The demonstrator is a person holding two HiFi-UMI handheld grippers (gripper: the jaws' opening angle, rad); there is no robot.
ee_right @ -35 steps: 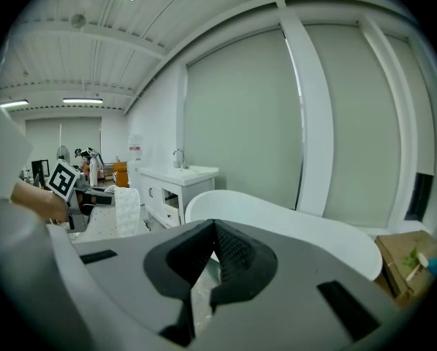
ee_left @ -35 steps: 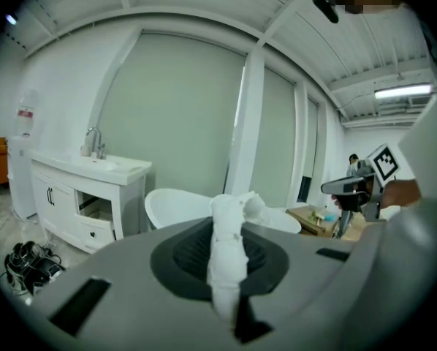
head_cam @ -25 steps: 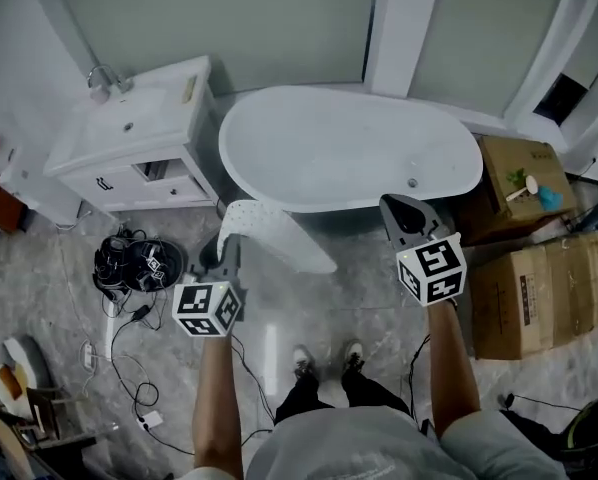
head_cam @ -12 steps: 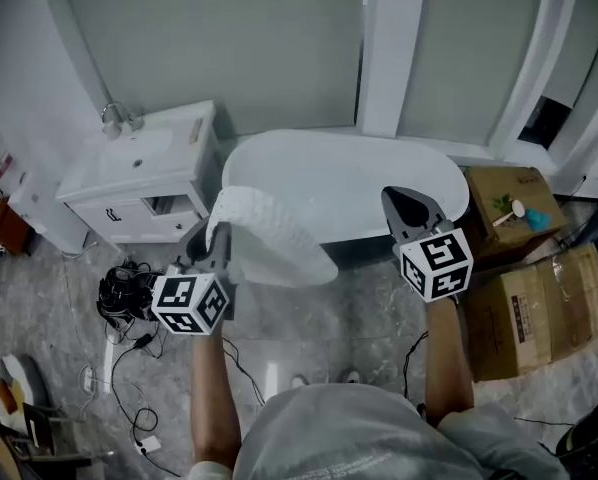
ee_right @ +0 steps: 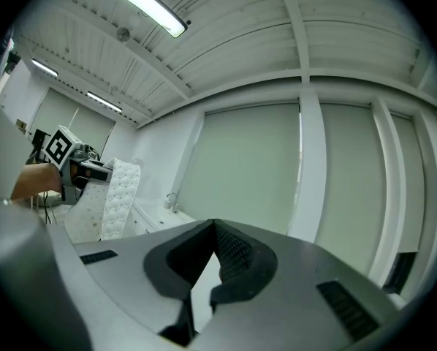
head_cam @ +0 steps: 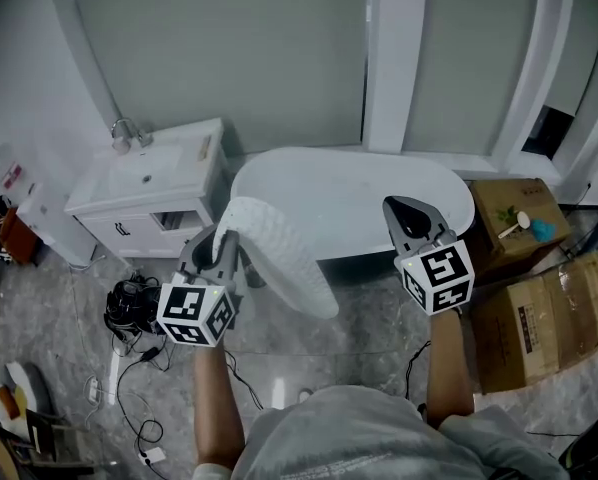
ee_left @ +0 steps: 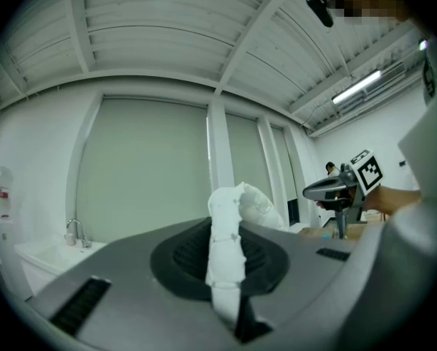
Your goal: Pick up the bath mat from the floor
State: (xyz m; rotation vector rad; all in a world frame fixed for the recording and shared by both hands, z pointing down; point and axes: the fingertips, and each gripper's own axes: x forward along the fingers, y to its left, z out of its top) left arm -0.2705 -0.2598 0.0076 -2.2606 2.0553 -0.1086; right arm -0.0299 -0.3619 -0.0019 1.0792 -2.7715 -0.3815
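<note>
The bathtub sits mid-frame, with the sink cabinet to its left and cardboard boxes to its right. Cables lie on the floor below the cabinet. The bath mat hangs from the left tool before the tub, with the right tool to the right of it and apart.

Cool, even, rather dim light is given by ceiling strip lights, which are blown out in both gripper views. Heavy fisheye bending and black vignetted corners are seen there. The white bath mat is rendered bright; a soft sheen is seen on the floor.
</note>
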